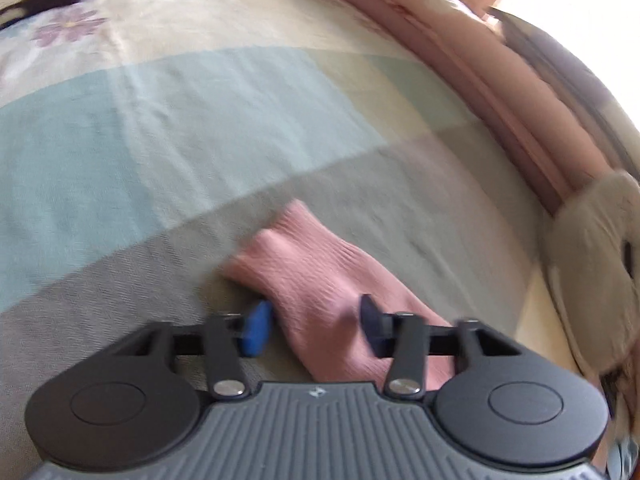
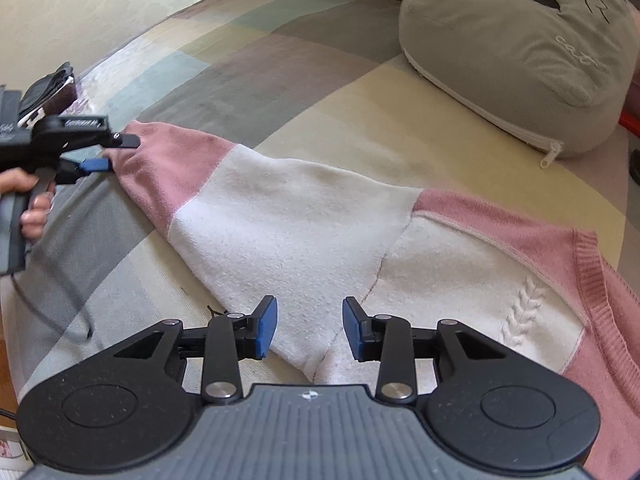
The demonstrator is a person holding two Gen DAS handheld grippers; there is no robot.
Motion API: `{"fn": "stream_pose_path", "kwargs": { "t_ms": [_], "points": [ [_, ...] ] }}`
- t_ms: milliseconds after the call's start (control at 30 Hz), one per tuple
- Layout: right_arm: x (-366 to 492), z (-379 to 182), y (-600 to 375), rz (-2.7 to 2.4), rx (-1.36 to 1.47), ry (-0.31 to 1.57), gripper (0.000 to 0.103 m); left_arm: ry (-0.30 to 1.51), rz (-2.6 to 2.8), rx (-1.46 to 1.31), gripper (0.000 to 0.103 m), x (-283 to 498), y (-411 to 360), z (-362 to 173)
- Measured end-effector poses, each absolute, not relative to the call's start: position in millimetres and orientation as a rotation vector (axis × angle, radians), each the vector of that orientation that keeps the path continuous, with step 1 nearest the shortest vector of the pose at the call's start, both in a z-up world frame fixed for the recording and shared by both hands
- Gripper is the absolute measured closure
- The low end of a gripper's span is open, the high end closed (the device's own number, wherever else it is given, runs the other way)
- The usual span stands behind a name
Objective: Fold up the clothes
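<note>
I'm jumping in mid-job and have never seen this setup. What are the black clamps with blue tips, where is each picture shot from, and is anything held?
They are handheld grippers, one per hand, each carrying a camera that looks out along its fingers.

The left camera shows the left gripper open around the pink sleeve cuff; the picture is blurred, so I cannot tell whether it touches.

The right camera shows the right gripper open over the sweater, a pink and white knit on a patchwork bed cover. The left gripper appears at the cuff, held by a hand. A grey cushion lies behind. Nothing is clamped.
</note>
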State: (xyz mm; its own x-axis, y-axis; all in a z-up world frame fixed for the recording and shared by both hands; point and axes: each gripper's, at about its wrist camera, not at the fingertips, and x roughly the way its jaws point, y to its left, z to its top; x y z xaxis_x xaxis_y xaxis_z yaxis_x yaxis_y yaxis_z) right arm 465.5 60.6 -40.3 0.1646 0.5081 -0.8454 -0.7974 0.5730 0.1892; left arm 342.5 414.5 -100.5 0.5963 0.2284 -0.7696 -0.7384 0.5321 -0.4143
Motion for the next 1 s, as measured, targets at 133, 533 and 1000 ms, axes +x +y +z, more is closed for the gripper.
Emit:
{"fn": "stream_pose_path", "kwargs": {
  "t_ms": [133, 533, 1000],
  "points": [
    [460, -39, 67, 0.996, -0.347, 1.027, 0.059, 0.721, 0.684, -0.77, 0.093, 342, 408, -83],
    [456, -60, 128, 1.174, -0.28, 1.041, 0.053, 0.861, 0.747, -0.431, 0.078, 346, 394, -49],
    [488, -40, 62, 1.021, -0.342, 0.995, 0.036, 0.954, 0.15, -0.043, 0.065, 409, 258, -67]
  ]
}}
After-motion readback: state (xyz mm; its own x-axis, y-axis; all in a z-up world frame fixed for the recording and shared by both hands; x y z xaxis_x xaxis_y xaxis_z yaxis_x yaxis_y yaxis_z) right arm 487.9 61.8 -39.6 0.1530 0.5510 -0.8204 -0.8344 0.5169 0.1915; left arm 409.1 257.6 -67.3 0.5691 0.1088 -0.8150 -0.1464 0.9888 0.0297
